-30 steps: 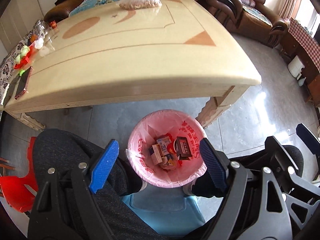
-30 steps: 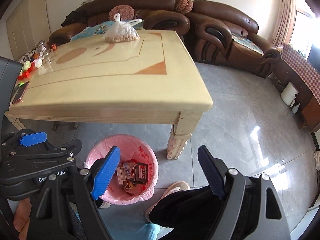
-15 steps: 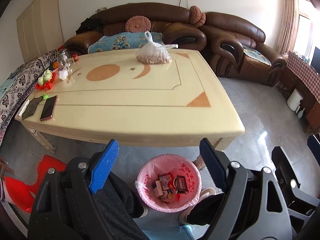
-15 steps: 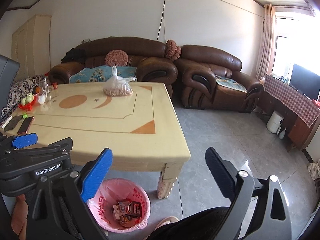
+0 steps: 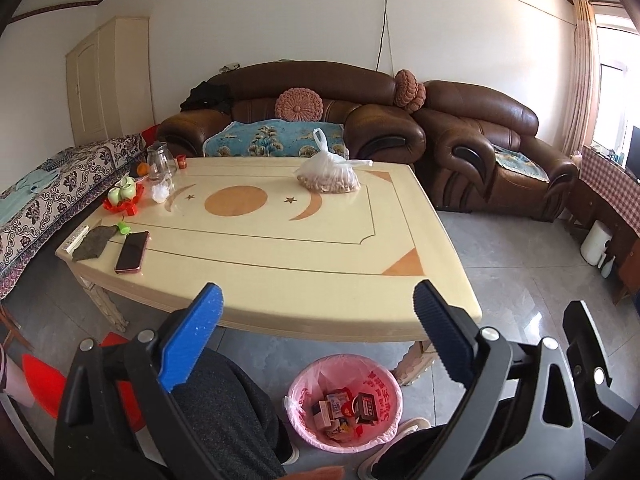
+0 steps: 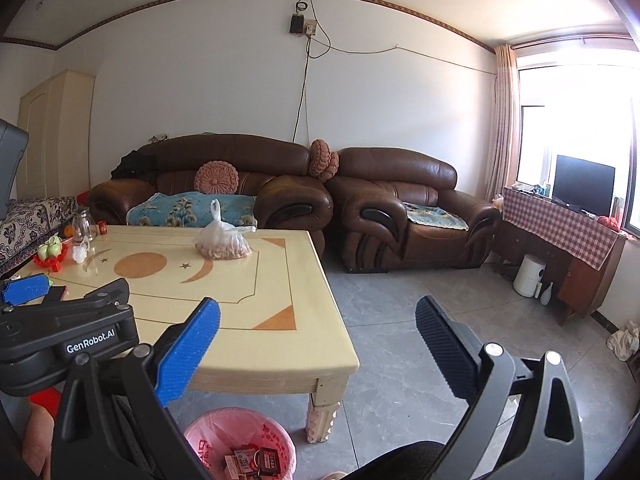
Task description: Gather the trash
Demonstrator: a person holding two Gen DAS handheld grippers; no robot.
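A bin with a pink liner (image 5: 345,404) stands on the floor under the near edge of the cream table (image 5: 280,248); it holds several small boxes and wrappers (image 5: 346,408). It also shows at the bottom of the right wrist view (image 6: 240,444). My left gripper (image 5: 318,340) is open and empty, held above the bin and level with the table's near edge. My right gripper (image 6: 318,344) is open and empty, raised to the right of the table. The left gripper's body (image 6: 68,336) shows at the left of the right wrist view.
On the table lie a tied plastic bag of nuts (image 5: 330,176), a phone (image 5: 132,252), a dark cloth (image 5: 94,242), a glass jug (image 5: 158,162) and a red tray with green cups (image 5: 122,196). Brown sofas (image 5: 480,152) stand behind. My knees are beside the bin.
Both grippers have tilted up and lifted from looking down into the bin to looking across the table and room. Both stay open and empty.
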